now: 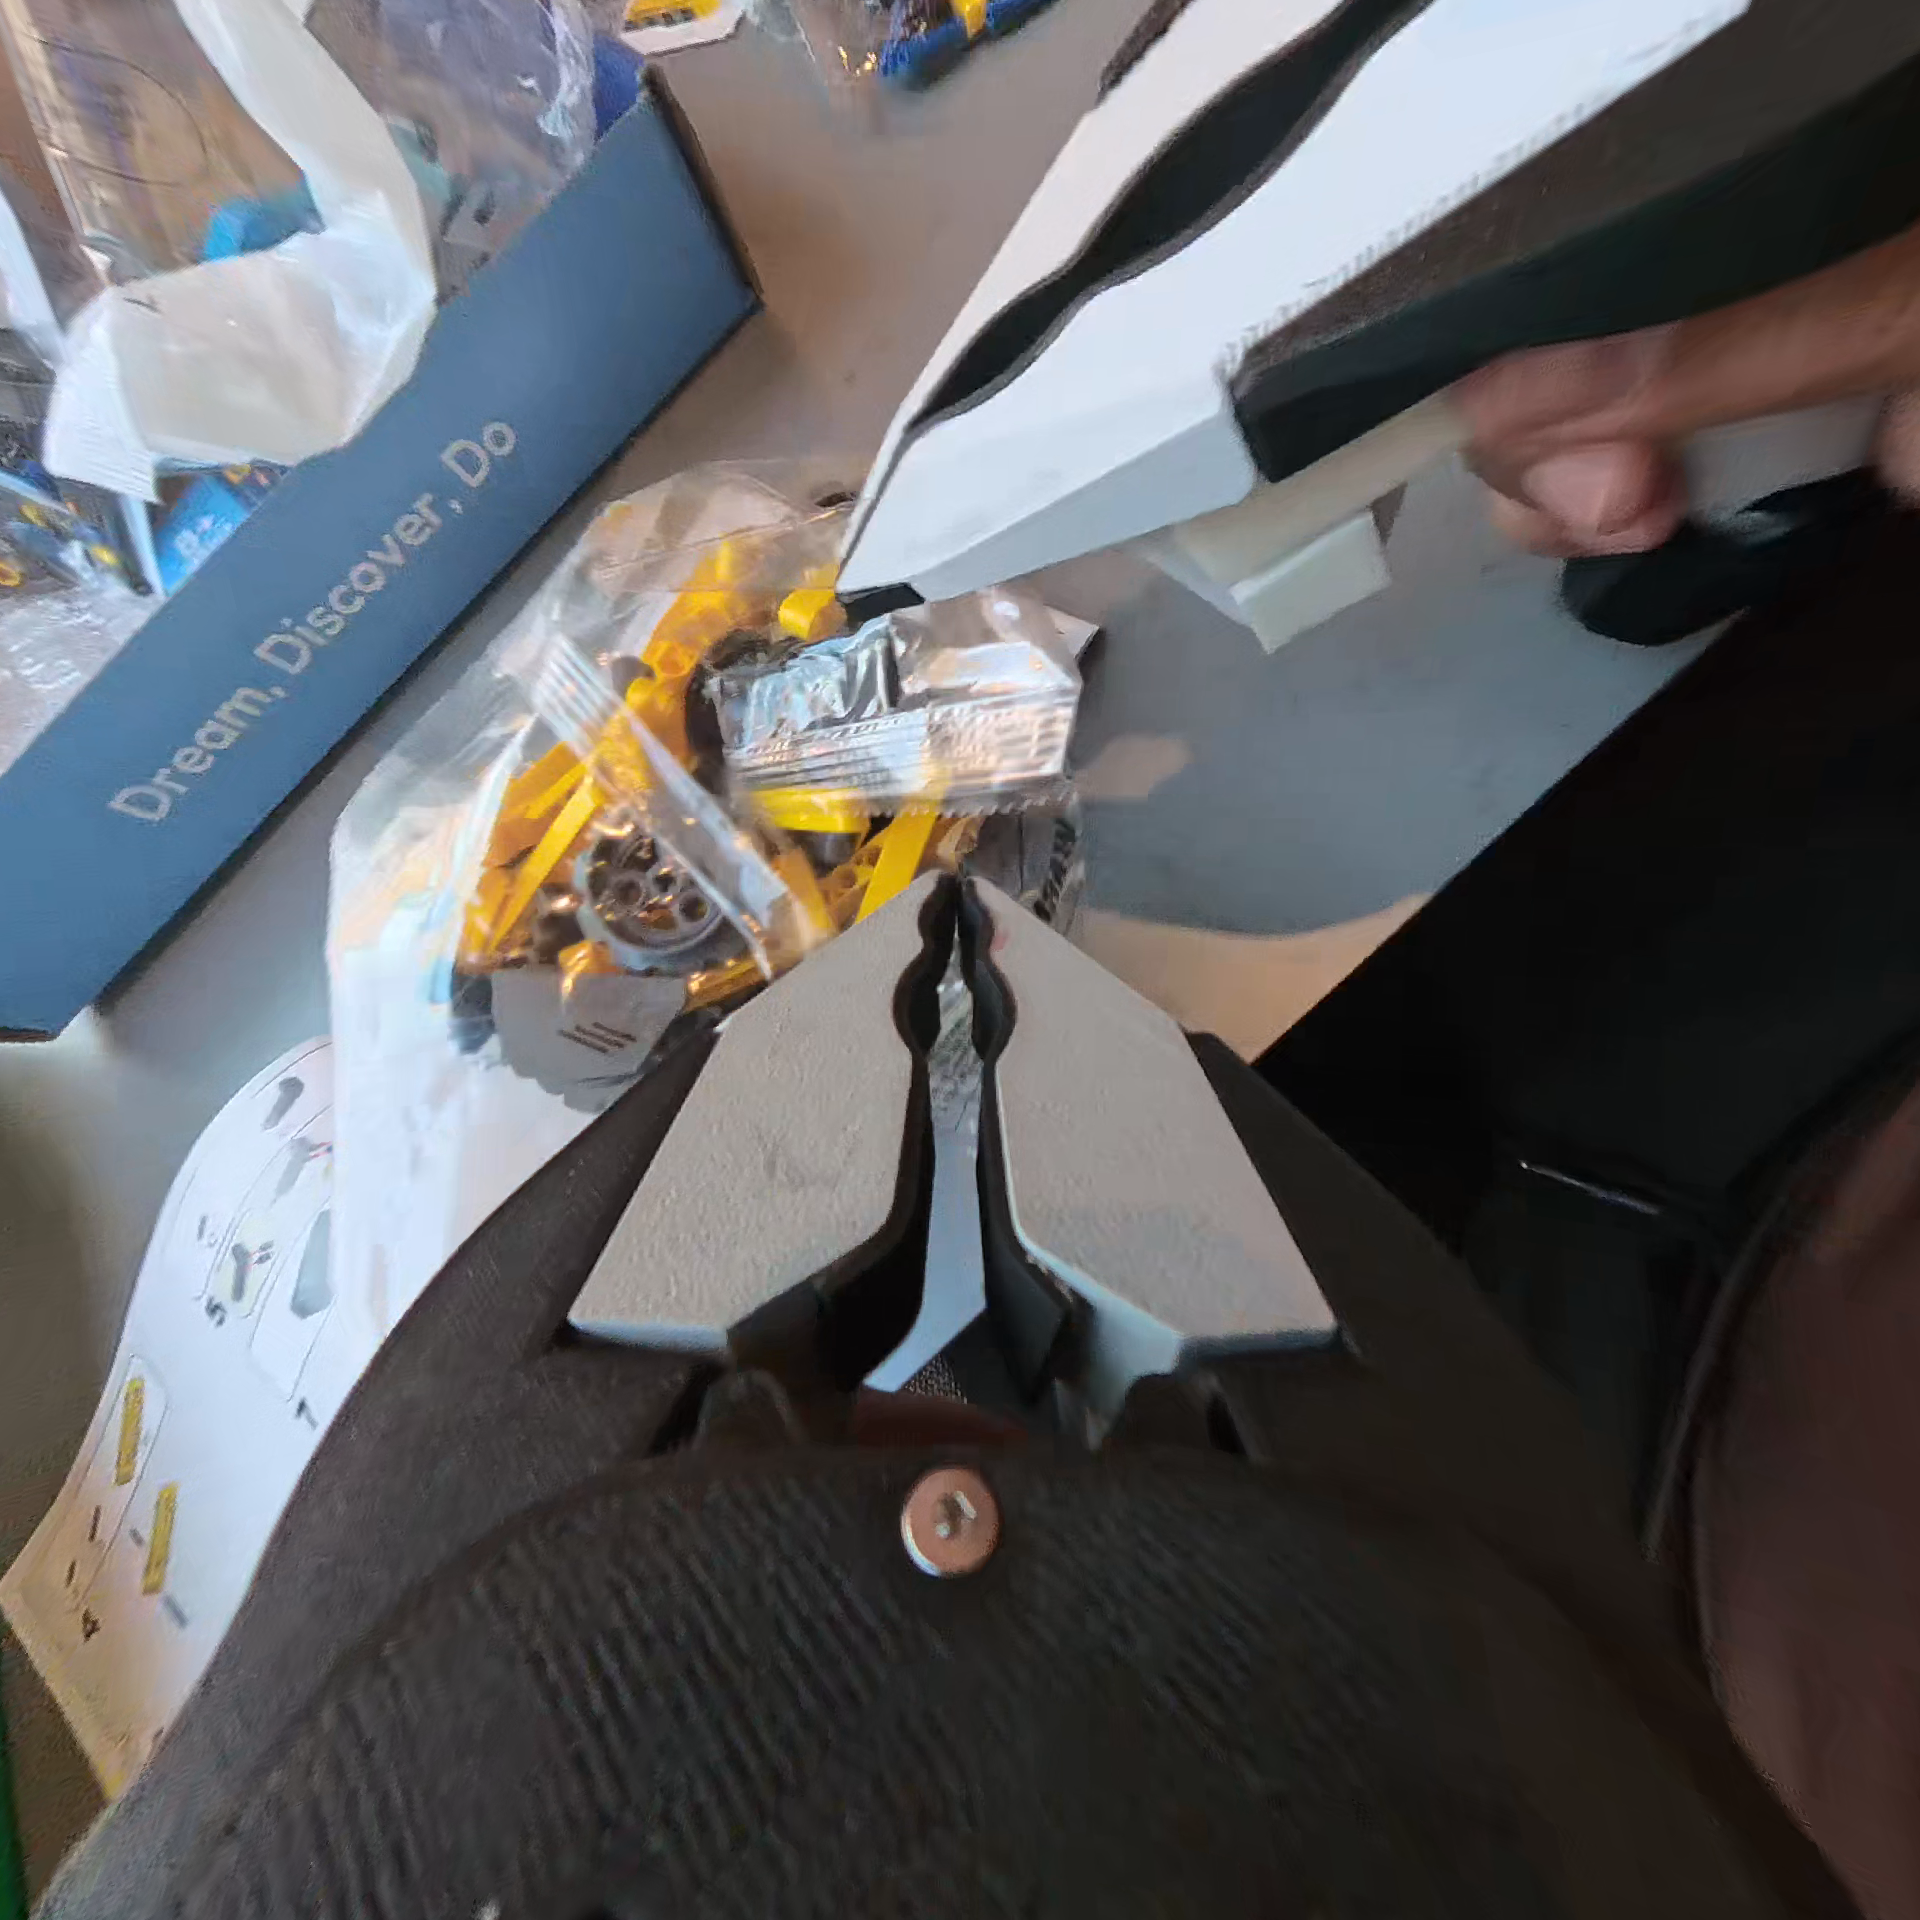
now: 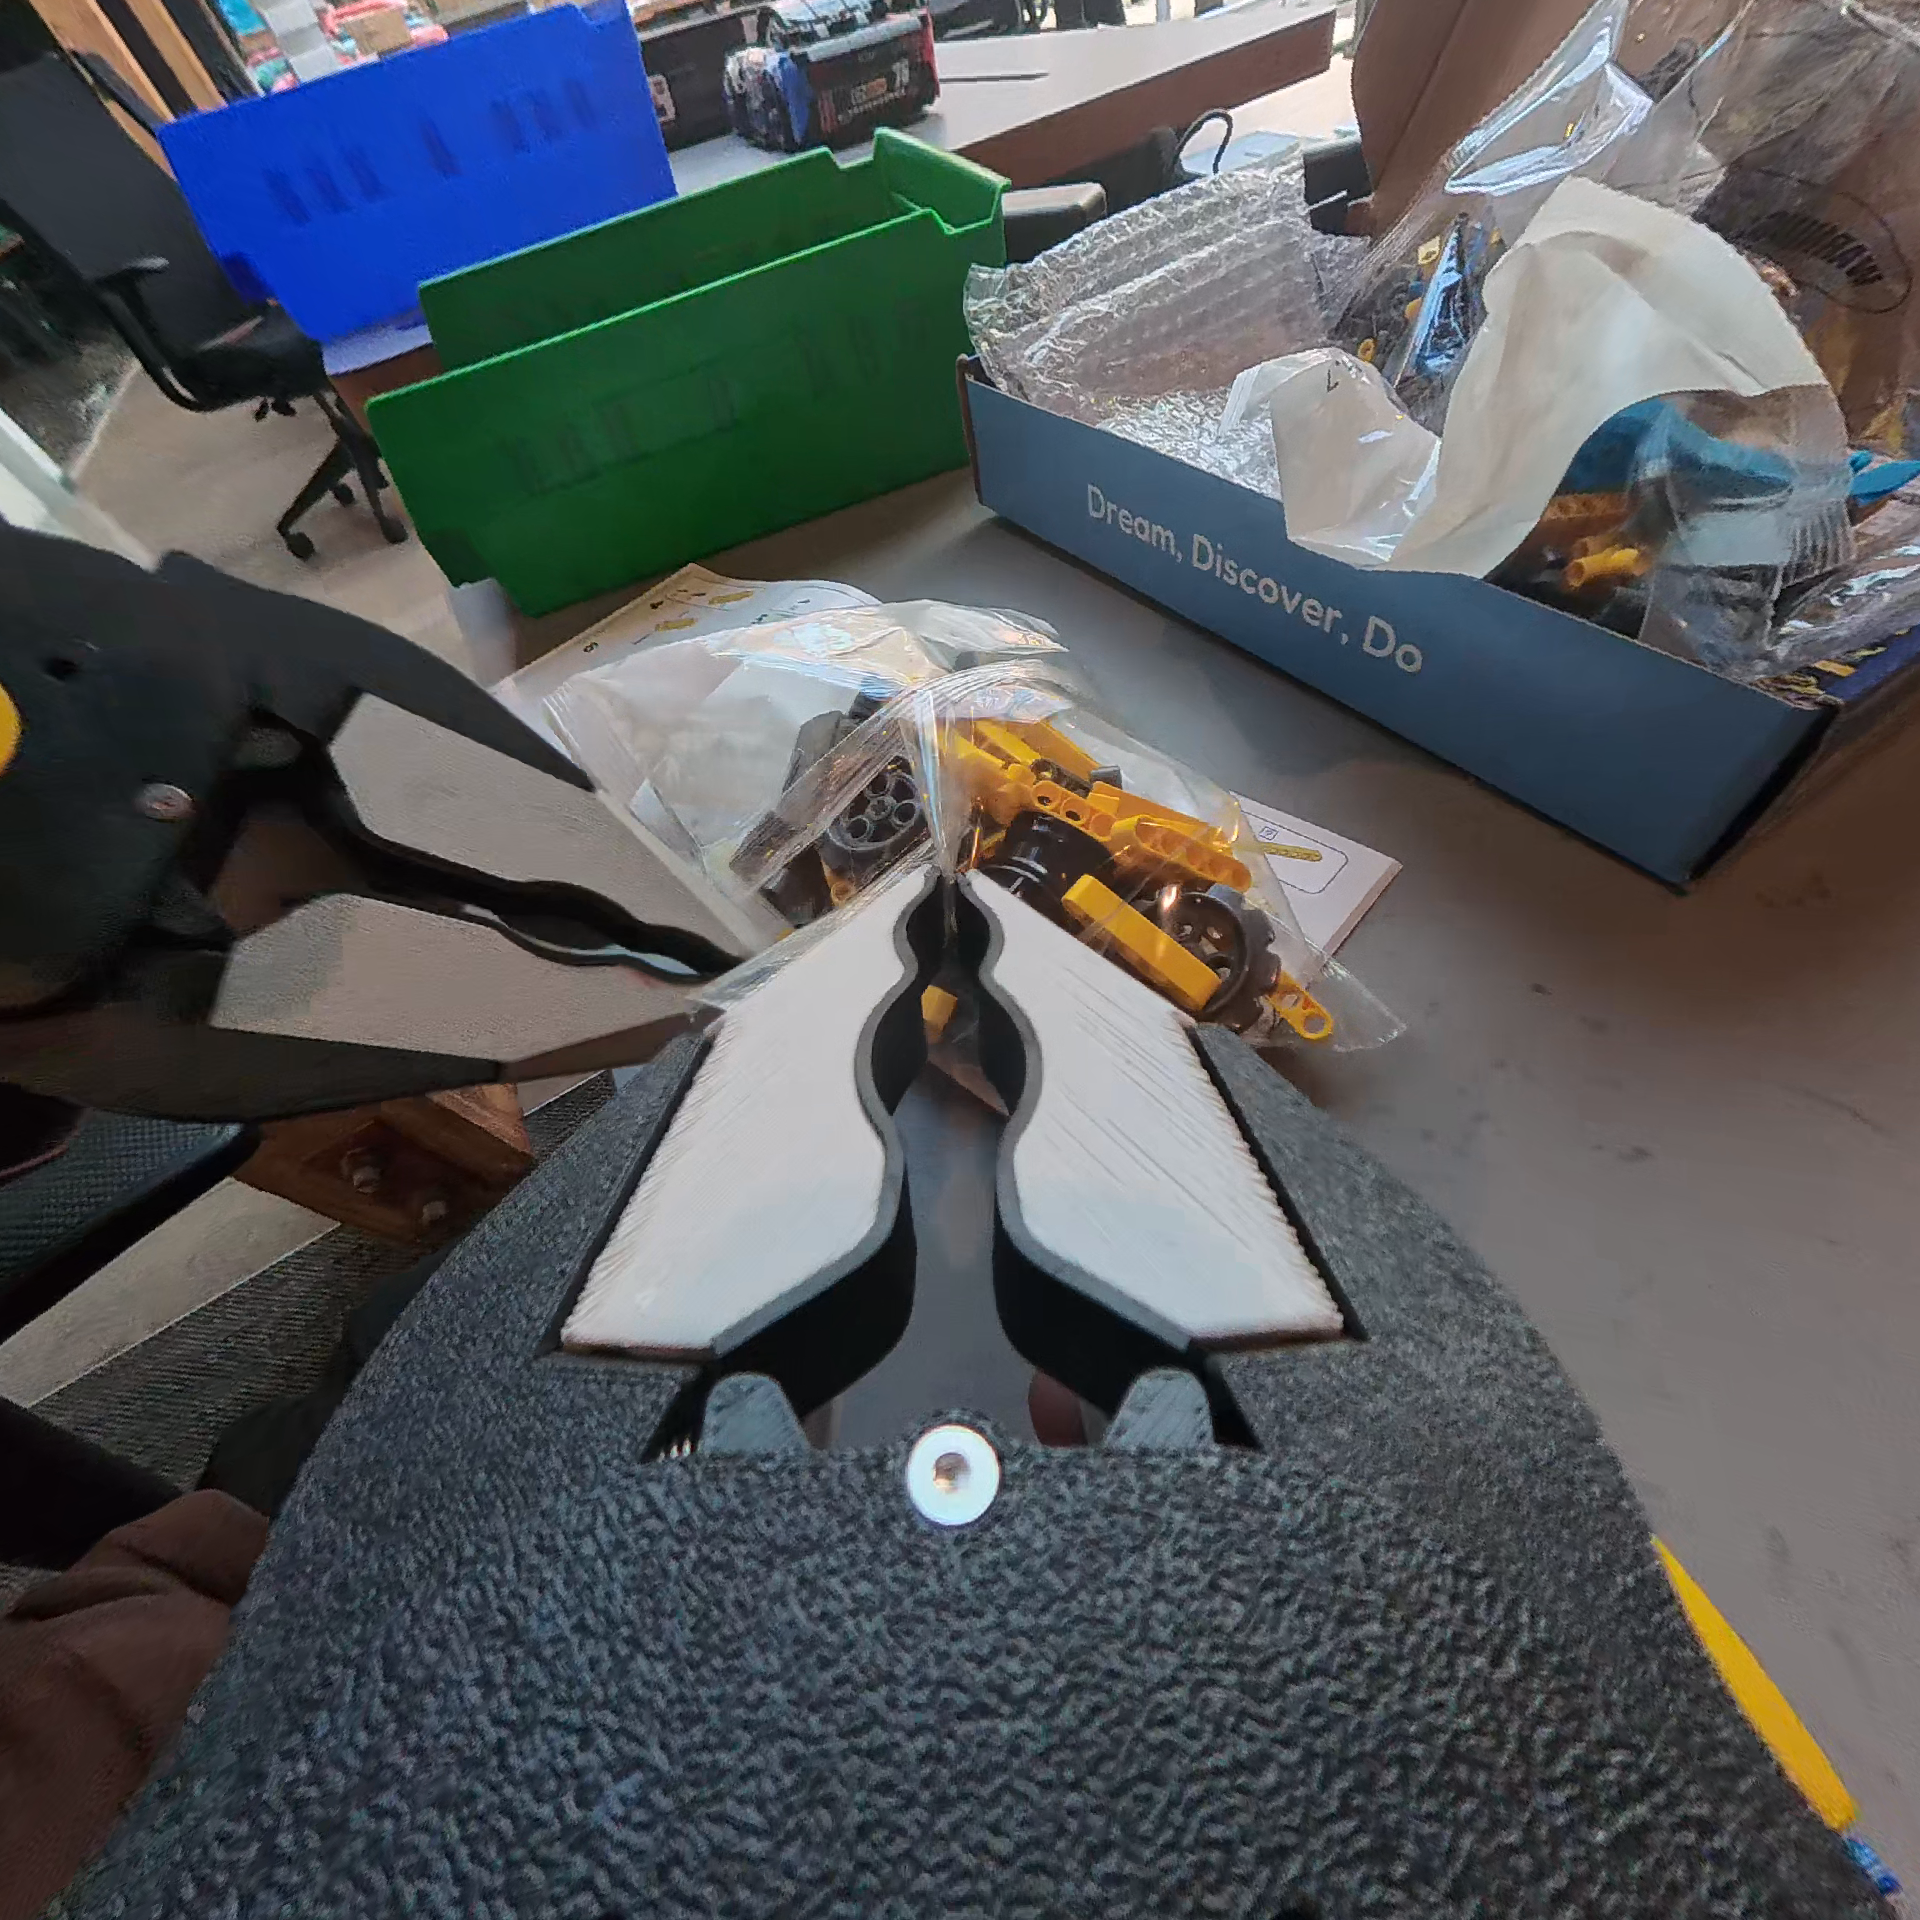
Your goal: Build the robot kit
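Right wrist view takes in my grey table [image 2: 1558, 1091] first, with two green bins [image 2: 665, 416] and a blue bin [image 2: 416, 156] at its far edge. To the right stands an open blue cardboard box [image 2: 1455, 665] stuffed with bubble wrap and clear bags. Between box and bins a printed instruction sheet [image 2: 1340, 868] lies flat, and on it rests the clear plastic bag [image 2: 935, 769] of yellow and black building pieces. My right gripper [image 2: 948, 883] has its fingers pressed together on a fold of that bag's film near its middle. My left gripper [image 2: 717, 987] comes in from the left, tips closed on the bag's near edge. In the left wrist view, my left gripper [image 1: 954, 894] pinches the bag [image 1: 644, 748] at its near side, while my right gripper [image 1: 862, 582] bites the far side, my hand [image 1: 1590, 457] on its handle. A grey wheel hub [image 1: 649, 904] shows through the film.
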{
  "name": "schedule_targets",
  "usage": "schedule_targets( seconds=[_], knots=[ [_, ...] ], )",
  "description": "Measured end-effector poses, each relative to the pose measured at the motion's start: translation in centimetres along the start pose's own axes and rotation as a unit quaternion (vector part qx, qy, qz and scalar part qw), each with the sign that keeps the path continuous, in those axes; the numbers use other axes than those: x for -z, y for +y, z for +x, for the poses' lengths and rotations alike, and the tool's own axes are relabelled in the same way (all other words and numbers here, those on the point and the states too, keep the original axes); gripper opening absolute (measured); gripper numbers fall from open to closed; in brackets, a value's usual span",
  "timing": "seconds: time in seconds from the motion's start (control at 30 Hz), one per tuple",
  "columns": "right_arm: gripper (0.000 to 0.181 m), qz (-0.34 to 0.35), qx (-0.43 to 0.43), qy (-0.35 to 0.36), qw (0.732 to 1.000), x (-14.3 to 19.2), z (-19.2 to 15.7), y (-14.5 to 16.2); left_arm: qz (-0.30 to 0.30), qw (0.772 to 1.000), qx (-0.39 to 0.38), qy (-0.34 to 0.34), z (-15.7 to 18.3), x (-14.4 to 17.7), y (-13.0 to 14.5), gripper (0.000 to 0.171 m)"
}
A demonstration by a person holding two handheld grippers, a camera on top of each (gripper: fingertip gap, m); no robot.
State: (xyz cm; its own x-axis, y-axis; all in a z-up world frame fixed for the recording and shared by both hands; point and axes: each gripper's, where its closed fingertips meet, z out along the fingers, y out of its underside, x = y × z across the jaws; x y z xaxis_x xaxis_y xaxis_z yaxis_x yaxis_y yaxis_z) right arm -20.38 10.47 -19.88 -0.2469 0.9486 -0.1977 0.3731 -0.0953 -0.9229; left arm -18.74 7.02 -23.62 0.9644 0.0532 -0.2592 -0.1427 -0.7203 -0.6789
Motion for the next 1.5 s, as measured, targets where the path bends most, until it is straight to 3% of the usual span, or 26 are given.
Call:
schedule_targets(
  seconds=[0.2, 0.3, 0.4, 0.57, 0.73, 0.8, 0.97, 1.13, 1.23, 1.33, 1.5],
  knots=[
    [0.012, -0.02, 0.02, -0.027, 0.999, 0.2, -0.7, 0.6, 0.049, 0.997, 0.025, -0.063, -1.6, -1.1, -0.8, 0.0],
    [0.035, -0.038, 0.044, -0.053, 0.997, 0.6, -1.5, 0.6, 0.088, 0.994, 0.043, -0.052, -1.9, -0.8, -1.4, 0.0],
    [0.046, -0.108, 0.084, -0.068, 0.988, 1.3, -1.5, 2.0, 0.085, 0.994, 0.07, -0.015, -1.3, -1.2, -1.0, 0.006],
    [0.041, -0.128, 0.114, -0.061, 0.983, 2.7, 0.2, 1.7, 0.112, 0.989, 0.093, 0.02, -0.6, -0.8, -2.0, 0.01],
    [0.032, -0.094, 0.025, -0.086, 0.991, 3.6, 1.8, 0.1, 0.111, 0.988, 0.101, 0.031, -0.6, -0.9, -1.8, 0.009],
    [0.032, -0.101, -0.003, -0.059, 0.993, 3.5, 3.6, 0.3, 0.107, 0.991, 0.074, 0.027, -0.2, -0.8, -1.7, 0.004],
    [0.037, -0.177, 0.121, 0.024, 0.976, 1.8, 6.7, 1.9, 0.109, 0.991, 0.056, 0.048, 0.9, -0.8, -2.6, 0.007],
    [0.034, -0.234, 0.254, -0.022, 0.938, -0.5, 6.7, 3.0, 0.094, 0.995, 0.024, -0.01, -1.3, -1.1, -3.2, 0.009],
    [0.029, -0.235, 0.316, -0.042, 0.918, -1.5, 6.5, 3.0, 0.067, 0.997, -0.001, -0.037, -1.7, -1.5, -2.7, 0.011],
    [0.024, -0.216, 0.383, -0.07, 0.895, -2.4, 5.7, 3.4, 0.03, 0.995, -0.021, -0.088, -3.1, -2.4, -1.6, 0.002],
    [0.027, -0.231, 0.392, -0.101, 0.885, -2.2, 4.8, 4.0, 0.035, 0.993, -0.031, -0.104, -4.1, -2.7, -2.0, 0.0]
  ],
)
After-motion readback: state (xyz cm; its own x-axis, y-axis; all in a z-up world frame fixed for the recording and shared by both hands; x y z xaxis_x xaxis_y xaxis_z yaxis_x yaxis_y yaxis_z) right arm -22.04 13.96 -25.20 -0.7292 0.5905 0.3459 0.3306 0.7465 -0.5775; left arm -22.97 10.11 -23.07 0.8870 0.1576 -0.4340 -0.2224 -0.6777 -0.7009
